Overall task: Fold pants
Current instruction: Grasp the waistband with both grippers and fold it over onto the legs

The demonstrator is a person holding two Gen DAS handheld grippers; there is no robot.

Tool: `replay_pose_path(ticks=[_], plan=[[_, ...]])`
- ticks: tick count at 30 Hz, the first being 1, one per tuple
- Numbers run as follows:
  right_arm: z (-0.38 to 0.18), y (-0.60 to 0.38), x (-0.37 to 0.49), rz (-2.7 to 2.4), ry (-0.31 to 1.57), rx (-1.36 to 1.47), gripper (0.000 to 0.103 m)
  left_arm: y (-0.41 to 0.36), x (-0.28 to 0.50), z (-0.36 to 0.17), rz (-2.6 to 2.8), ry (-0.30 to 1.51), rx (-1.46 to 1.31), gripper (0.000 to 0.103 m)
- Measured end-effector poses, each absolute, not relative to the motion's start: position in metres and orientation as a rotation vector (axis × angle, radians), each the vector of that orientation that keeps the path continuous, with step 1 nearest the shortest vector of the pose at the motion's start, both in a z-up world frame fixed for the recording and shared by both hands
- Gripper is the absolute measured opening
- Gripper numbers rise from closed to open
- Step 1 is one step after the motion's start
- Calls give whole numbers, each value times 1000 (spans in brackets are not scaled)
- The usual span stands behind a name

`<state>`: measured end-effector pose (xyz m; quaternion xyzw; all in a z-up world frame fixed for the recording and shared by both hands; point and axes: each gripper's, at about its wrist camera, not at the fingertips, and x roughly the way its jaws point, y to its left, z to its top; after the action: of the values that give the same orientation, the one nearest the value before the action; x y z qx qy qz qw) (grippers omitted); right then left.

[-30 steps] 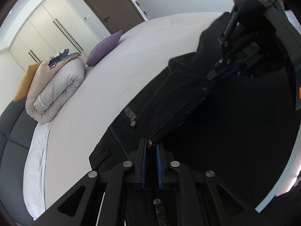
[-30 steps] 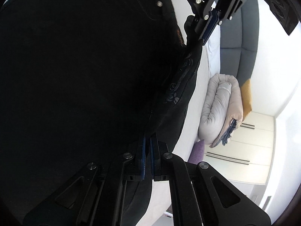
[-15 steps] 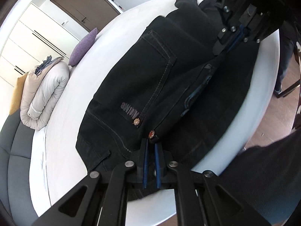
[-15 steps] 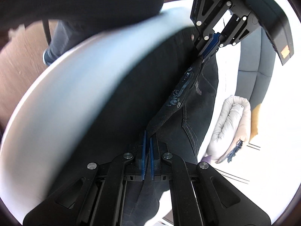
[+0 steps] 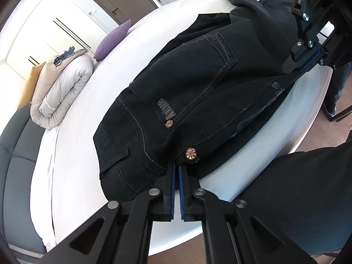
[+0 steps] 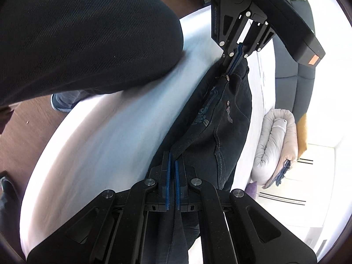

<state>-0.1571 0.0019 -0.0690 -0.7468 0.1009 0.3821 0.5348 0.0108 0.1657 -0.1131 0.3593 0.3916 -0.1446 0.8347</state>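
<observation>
Black jeans (image 5: 198, 92) lie on the white bed (image 5: 83, 145), back pocket and rivets up. My left gripper (image 5: 176, 167) is shut on the waistband edge next to a round rivet (image 5: 190, 153). My right gripper (image 6: 172, 158) is shut on the same stretched edge of the jeans (image 6: 228, 118) further along. Each gripper shows in the other's view: the right one (image 5: 308, 63) at the upper right, the left one (image 6: 236, 58) at the top. The held edge runs taut between them, just above the bed.
A rolled beige duvet (image 5: 59, 88) and a purple pillow (image 5: 112, 40) lie at the bed's far side, by a grey headboard (image 5: 15, 154). The bed's near edge (image 6: 72, 132) borders wooden floor. The person's dark-clothed body (image 6: 77, 35) is close to the edge.
Both grippers have come down with the jeans, which were held up before the cameras and now lie spread on the bed. The grip has not changed.
</observation>
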Motion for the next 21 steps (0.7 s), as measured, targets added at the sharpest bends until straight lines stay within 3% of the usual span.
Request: replay_pose_path(ticks=[12, 15, 18, 21], plan=[[-77, -7, -143, 901, 317, -1678, 3, 180, 1, -112, -238, 851, 698, 8], [-73, -11, -140, 892, 340, -1623, 3, 181, -2, -97, -229, 827, 649, 26], [-71, -14, -138, 879, 361, -1563, 4, 176, 3, -82, -232, 792, 592, 27], [-66, -17, -131, 870, 407, -1451, 4, 166, 20, -67, -236, 742, 483, 35]])
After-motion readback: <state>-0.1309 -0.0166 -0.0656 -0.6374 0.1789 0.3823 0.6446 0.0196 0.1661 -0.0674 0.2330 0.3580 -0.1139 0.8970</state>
